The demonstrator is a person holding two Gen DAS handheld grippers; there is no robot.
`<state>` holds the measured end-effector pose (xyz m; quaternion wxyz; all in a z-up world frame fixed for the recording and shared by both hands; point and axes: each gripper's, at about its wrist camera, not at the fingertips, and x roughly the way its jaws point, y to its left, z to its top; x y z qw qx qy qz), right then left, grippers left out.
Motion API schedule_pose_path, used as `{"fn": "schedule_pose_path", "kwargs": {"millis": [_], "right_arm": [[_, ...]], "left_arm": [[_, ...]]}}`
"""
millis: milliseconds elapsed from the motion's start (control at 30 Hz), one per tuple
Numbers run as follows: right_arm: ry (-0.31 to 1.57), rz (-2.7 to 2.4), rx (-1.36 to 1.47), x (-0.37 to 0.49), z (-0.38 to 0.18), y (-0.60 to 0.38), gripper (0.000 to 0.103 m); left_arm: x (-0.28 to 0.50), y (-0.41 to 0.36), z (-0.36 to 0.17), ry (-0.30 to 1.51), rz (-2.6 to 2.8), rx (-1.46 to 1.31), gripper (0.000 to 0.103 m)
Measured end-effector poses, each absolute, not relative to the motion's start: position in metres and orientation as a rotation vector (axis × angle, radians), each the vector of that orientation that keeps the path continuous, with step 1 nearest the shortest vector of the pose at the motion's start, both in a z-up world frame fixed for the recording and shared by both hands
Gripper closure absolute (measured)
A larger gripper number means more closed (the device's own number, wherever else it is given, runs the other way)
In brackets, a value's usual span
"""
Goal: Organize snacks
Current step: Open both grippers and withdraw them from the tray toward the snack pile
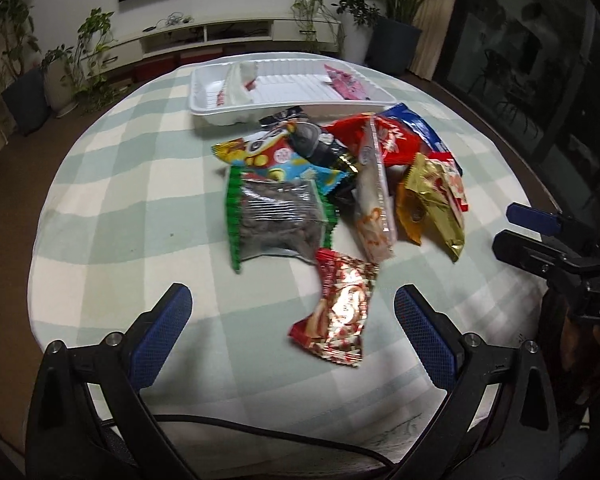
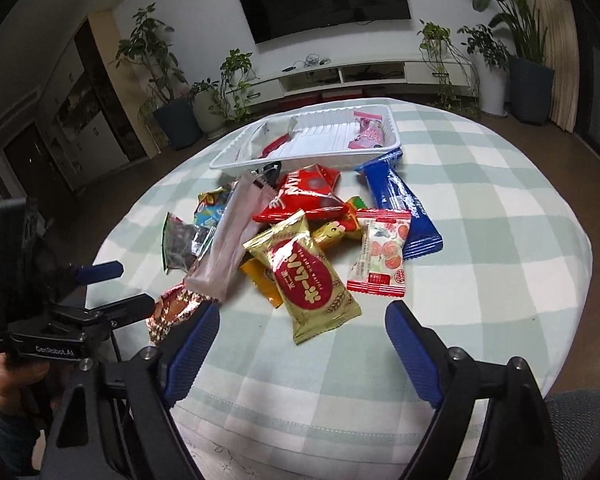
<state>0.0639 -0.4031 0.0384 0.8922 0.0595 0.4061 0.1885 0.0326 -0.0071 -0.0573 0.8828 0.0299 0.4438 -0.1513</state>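
While both tools stand wide and empty, left tool [image 1: 292, 320] frames a red-and-gold foil packet [image 1: 338, 312]; right tool [image 2: 300, 332] faces a gold wafer packet [image 2: 306, 276]. Snack pile lies mid-worktop [image 1: 100, 200], just before white tray [image 1: 204, 92].

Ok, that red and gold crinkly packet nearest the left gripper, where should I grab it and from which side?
Take the red and gold packet across its narrow middle, coming down from above with the open left gripper. It lies flat on the tablecloth, apart from the pile, with its long axis running away from the gripper, so both long edges are free for the pads. Its crimped ends look too thin to grip securely.
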Motion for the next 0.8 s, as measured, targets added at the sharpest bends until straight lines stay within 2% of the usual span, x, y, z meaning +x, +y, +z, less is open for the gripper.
{"fn": "schedule_pose_path", "kwargs": {"millis": [800], "right_arm": [[0.825,0.387,0.126,0.053,0.041,-0.401,0.015]], "left_arm": [[0.048,-0.024,-0.058,0.928,-0.356,0.123,0.001]]}}
